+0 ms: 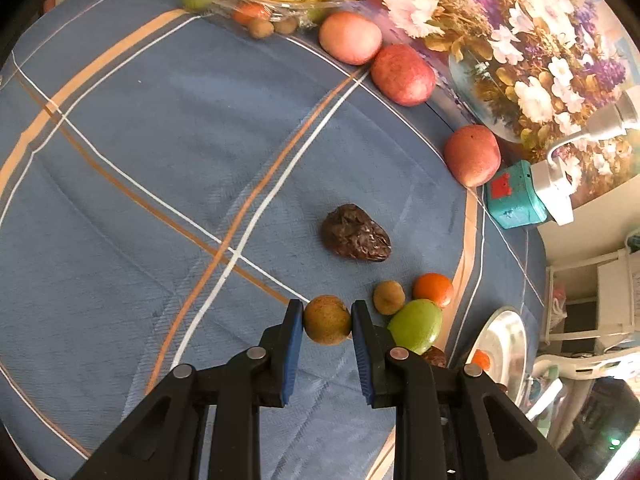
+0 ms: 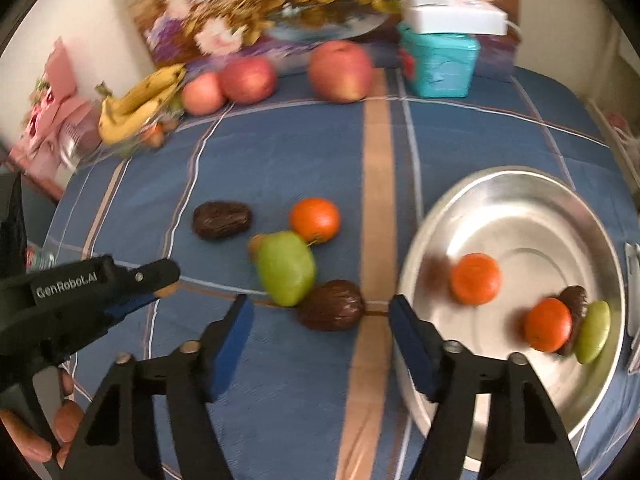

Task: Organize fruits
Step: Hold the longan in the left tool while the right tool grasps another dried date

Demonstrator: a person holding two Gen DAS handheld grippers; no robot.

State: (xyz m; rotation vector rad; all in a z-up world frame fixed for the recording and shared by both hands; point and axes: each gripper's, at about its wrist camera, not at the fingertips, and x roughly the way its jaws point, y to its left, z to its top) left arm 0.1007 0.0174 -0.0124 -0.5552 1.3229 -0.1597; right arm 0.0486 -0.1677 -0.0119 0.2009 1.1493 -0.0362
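My left gripper (image 1: 327, 318) is shut on a small brown round fruit (image 1: 327, 320), held just above the blue cloth; it also shows in the right wrist view (image 2: 160, 286). My right gripper (image 2: 320, 322) is open and empty, with a dark wrinkled date (image 2: 331, 305) between its fingertips. Beside it lie a green fruit (image 2: 285, 267), an orange tangerine (image 2: 315, 220) and another date (image 2: 222, 219). The steel plate (image 2: 520, 208) at the right holds two tangerines, a date and a green fruit.
Three red apples (image 2: 340, 70) line the far edge by a floral picture (image 2: 240, 8). A clear tray with bananas (image 2: 136, 100) sits far left. A teal box (image 2: 438, 64) with a white charger stands at the back. A blue checked cloth (image 1: 160, 160) covers the table.
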